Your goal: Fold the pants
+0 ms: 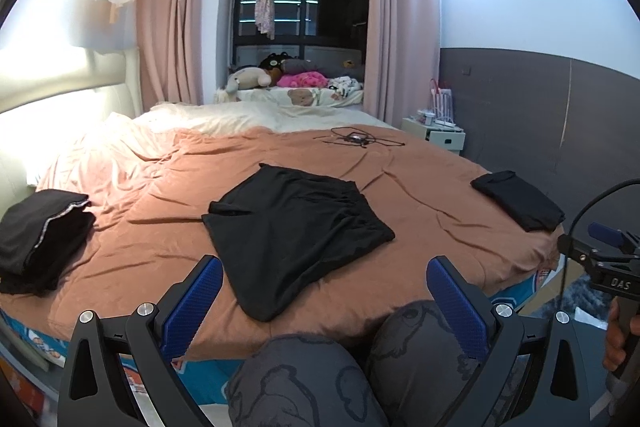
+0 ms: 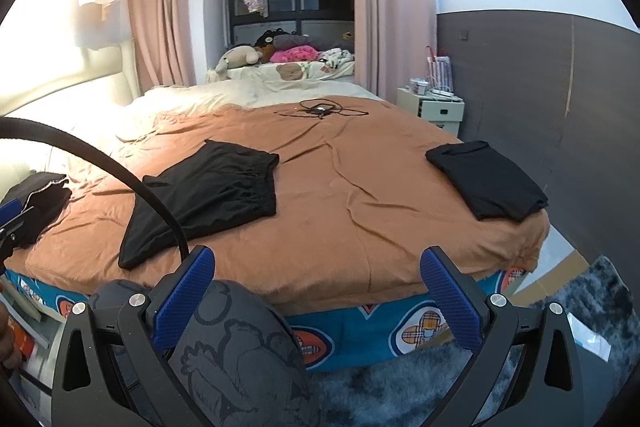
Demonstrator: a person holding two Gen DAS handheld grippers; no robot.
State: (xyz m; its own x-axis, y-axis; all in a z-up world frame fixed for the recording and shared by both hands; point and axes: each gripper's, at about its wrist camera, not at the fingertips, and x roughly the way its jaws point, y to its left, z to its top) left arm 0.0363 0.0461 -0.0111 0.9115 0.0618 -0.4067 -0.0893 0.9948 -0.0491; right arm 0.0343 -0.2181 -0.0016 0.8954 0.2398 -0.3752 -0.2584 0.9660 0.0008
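Note:
Black pants (image 1: 296, 231) (image 2: 208, 195) lie loosely folded on the brown bedspread (image 1: 420, 195) (image 2: 340, 195), near the front edge of the bed. My left gripper (image 1: 324, 275) hovers open just short of the pants' near edge, with nothing between its blue pads. My right gripper (image 2: 318, 267) is open too, held off the bed's front edge to the right of the pants. It also shows at the right edge of the left wrist view as the right gripper (image 1: 600, 259), held by a hand (image 1: 616, 339).
A folded black garment (image 1: 518, 201) (image 2: 488, 179) lies at the bed's right corner, a dark pile (image 1: 36, 239) (image 2: 38, 203) at the left. A cable and small device (image 1: 356, 138) (image 2: 320, 109) rest far back. The person's knees (image 1: 360, 367) (image 2: 240, 347) press against the bed front.

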